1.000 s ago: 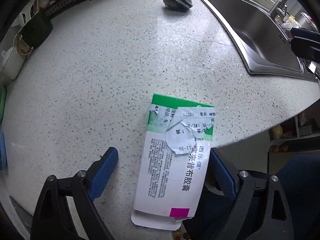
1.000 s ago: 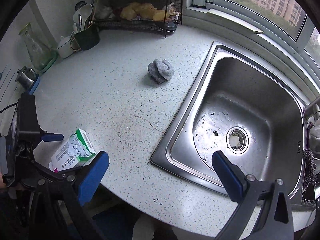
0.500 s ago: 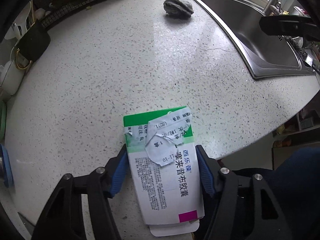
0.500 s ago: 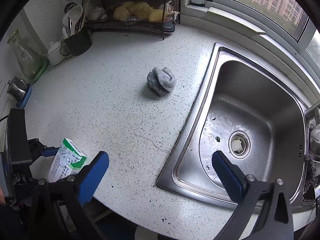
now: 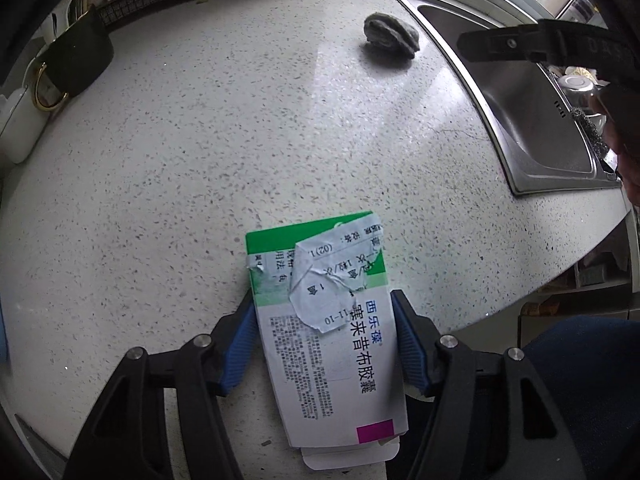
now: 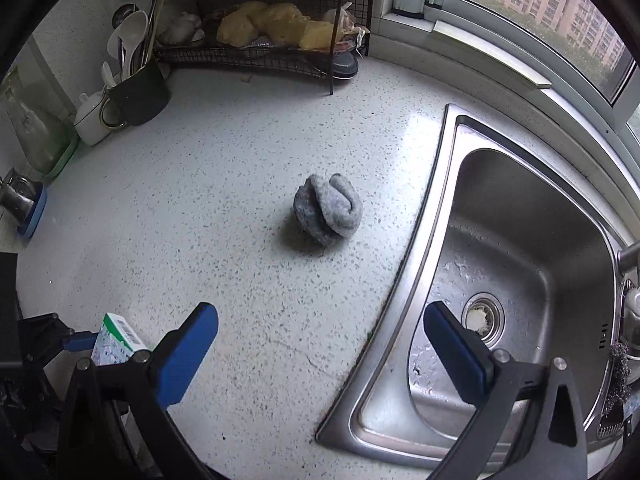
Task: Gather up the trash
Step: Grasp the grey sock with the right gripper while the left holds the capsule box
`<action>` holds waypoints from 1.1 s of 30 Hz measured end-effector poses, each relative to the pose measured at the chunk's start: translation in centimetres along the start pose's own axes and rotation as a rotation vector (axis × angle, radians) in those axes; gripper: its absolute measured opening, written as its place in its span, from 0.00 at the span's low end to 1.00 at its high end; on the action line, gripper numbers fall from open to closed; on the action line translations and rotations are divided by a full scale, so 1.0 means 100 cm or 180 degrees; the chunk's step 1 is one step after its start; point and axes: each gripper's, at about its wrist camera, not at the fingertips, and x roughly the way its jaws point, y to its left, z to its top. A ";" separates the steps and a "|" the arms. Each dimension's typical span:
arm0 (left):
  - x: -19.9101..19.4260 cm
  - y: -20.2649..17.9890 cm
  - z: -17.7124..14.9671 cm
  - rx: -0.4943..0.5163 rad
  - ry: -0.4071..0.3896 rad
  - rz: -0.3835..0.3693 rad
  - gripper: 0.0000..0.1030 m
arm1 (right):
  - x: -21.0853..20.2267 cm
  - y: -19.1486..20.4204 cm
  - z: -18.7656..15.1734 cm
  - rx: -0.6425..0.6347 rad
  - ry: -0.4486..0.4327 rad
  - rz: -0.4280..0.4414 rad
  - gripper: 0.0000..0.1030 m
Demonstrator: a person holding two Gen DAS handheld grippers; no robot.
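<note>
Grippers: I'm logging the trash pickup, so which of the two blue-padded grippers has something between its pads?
The left gripper: its pads clamp the green-and-white cardboard medicine box. The right gripper stands open with nothing between its pads.

The right gripper (image 6: 320, 334) hangs with its blue fingers (image 6: 186, 354) wide apart over the near rim of the sink (image 6: 436, 216), nothing between them. A balled grey rag (image 6: 328, 210) lies on the counter (image 6: 224, 184) just left of the sink. Far left of the sink, the left gripper (image 6: 78, 340) clamps a green-and-white box (image 6: 116, 340).
</note>
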 end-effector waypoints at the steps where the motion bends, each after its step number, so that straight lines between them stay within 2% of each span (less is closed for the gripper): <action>1: -0.002 0.005 0.000 -0.0025 -0.0003 0.0029 0.59 | 0.006 0.000 0.007 0.0004 0.0003 0.0014 0.99; 7: -0.011 0.030 0.015 -0.0026 -0.0059 0.0204 0.59 | 0.043 0.001 0.038 0.0024 0.0086 0.0073 0.99; 10: -0.016 0.040 0.024 -0.0106 -0.0108 0.0213 0.59 | 0.057 0.004 0.050 -0.0036 0.0140 0.0056 0.95; 12: -0.019 0.048 0.028 -0.0142 -0.0133 0.0233 0.59 | 0.064 0.004 0.058 -0.0081 0.0179 0.0036 0.84; 16: -0.021 0.063 0.031 -0.0167 -0.0119 0.0348 0.59 | 0.081 0.004 0.068 -0.0153 0.0339 0.0052 0.72; 19: -0.019 0.064 0.028 -0.0189 -0.0082 0.0420 0.59 | 0.090 0.002 0.076 -0.0219 0.0372 -0.0001 0.55; 20: -0.017 0.069 0.029 -0.0211 -0.0087 0.0398 0.59 | 0.092 0.000 0.077 -0.0225 0.0372 0.0016 0.44; 27: -0.026 0.070 0.034 -0.0254 -0.0212 0.0446 0.59 | 0.089 -0.010 0.077 -0.0271 0.0291 0.0141 0.37; 33: -0.041 0.050 0.041 -0.0212 -0.0297 0.0493 0.59 | 0.054 -0.019 0.058 -0.0297 0.0180 0.0260 0.36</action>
